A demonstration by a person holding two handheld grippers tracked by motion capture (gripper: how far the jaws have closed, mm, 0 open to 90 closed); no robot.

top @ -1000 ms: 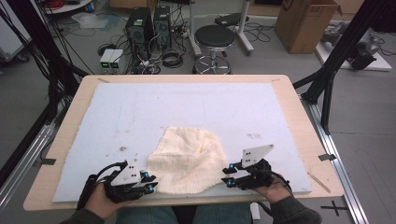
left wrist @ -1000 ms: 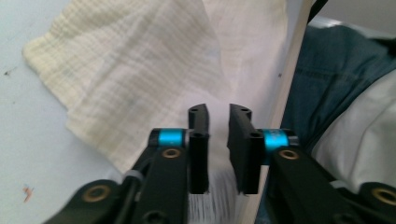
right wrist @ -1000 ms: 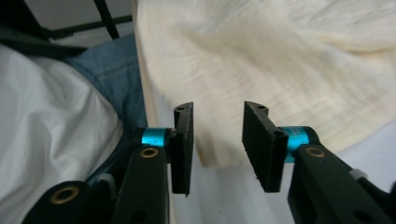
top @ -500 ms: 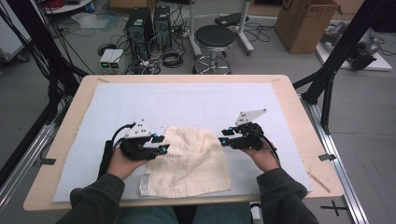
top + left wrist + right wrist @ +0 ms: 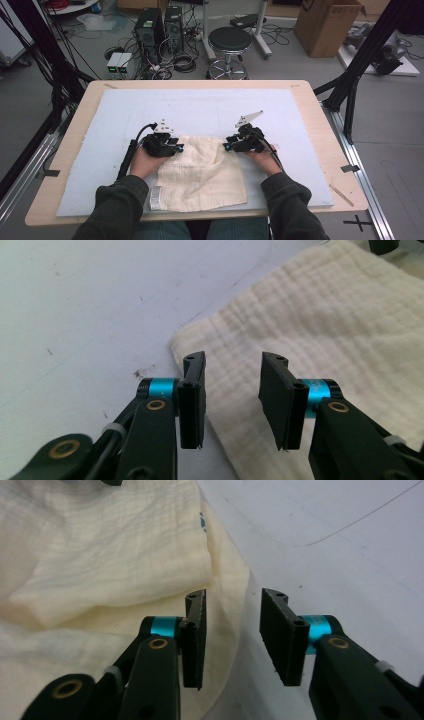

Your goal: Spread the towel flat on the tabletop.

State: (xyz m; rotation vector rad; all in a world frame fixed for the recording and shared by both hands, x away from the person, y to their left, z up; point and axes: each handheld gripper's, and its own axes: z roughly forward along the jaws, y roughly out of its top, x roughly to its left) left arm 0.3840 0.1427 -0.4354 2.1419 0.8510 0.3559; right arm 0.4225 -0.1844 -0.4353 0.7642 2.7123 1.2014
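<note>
Two grippers are in my hands, and one cream cloth (image 5: 200, 172) lies folded on the pale blue mat (image 5: 210, 107) that covers the wooden table (image 5: 320, 107), toward the near edge and about midway between left and right. From the high view my left gripper (image 5: 174, 148) sits at the cloth's far left corner and my right gripper (image 5: 229, 146) at its far right corner, both pointing inward toward each other, with my forearms in dark sleeves coming in from the near side; that view also gives the small white label (image 5: 156, 197) at the cloth's near left edge and the floor beyond the table, with one round black stool (image 5: 229, 40), one cardboard box (image 5: 327, 22) and two dark computer towers (image 5: 160, 25). Neither gripper view takes those in. The left gripper view shows what the high view cannot: my left jaws stand apart with nothing pressed between them, having just been closing a little, over the cloth's edge where it meets the mat. The right gripper view shows my right jaws also parted and empty, likewise just narrowing, above the cloth's edge, with a raised fold (image 5: 115, 575) of the fabric lying just beyond.
</note>
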